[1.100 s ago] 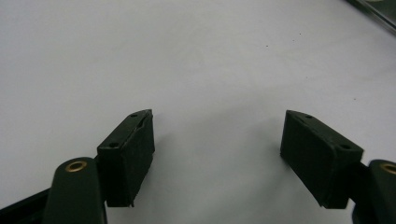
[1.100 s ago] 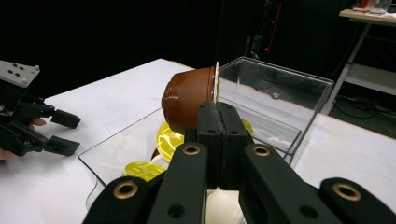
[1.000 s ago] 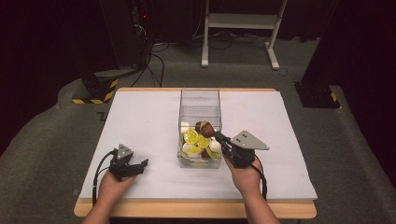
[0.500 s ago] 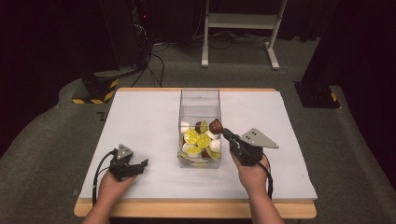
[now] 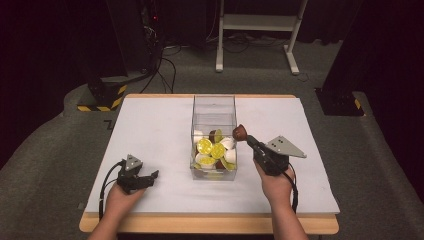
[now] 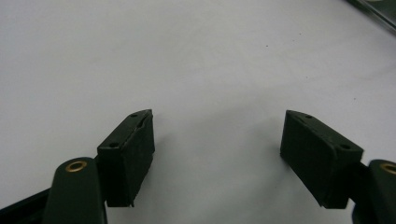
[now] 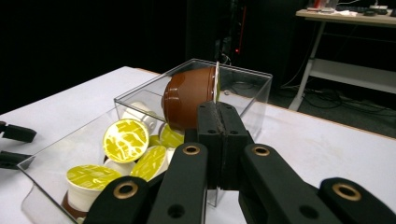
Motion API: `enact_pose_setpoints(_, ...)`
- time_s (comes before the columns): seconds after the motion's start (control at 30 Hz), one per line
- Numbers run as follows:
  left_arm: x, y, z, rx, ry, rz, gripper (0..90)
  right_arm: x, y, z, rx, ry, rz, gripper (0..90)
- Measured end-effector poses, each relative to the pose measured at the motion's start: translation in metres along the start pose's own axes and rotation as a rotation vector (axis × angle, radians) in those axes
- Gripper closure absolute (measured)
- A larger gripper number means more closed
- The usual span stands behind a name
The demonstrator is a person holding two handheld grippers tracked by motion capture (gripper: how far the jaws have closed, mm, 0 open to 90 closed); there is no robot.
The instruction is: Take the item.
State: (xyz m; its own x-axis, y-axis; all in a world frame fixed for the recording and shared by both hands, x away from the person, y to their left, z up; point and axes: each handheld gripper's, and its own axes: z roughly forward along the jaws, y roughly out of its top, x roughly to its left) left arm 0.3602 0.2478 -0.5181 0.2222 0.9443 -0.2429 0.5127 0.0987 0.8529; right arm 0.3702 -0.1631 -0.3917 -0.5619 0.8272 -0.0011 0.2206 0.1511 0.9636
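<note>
Right gripper view — brown pod (image 7: 189, 98) pinched by rim | jaws closed

Bright light from above on the white table (image 5: 150, 130), dark surroundings, soft focus.

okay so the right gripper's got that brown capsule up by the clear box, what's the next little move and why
Probably carry the brown capsule right, clear of the clear box, then lower it to the table. The right gripper pinches its rim, with the capsule level with the box's right wall.
</note>
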Motion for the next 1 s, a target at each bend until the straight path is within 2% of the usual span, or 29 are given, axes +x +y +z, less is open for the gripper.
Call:
enact_pose_setpoints(0.3,0.0,0.0,0.0,0.004,0.0,0.003,26.3,-0.013,-0.001,-0.005,-0.004,-0.029,0.024,90.0)
enact_pose_setpoints(0.47,0.0,0.0,0.0,0.0,0.0,0.0,26.3,-0.024,-0.003,-0.008,-0.006,-0.061,0.037,90.0)
enact_pose_setpoints(0.9,0.0,0.0,0.0,0.005,0.0,0.006,26.3,-0.048,-0.017,-0.007,0.027,-0.127,0.069,90.0)
enact_pose_setpoints(1.0,0.0,0.0,0.0,0.005,0.0,0.006,26.3,-0.056,-0.022,-0.007,0.042,-0.156,0.075,90.0)
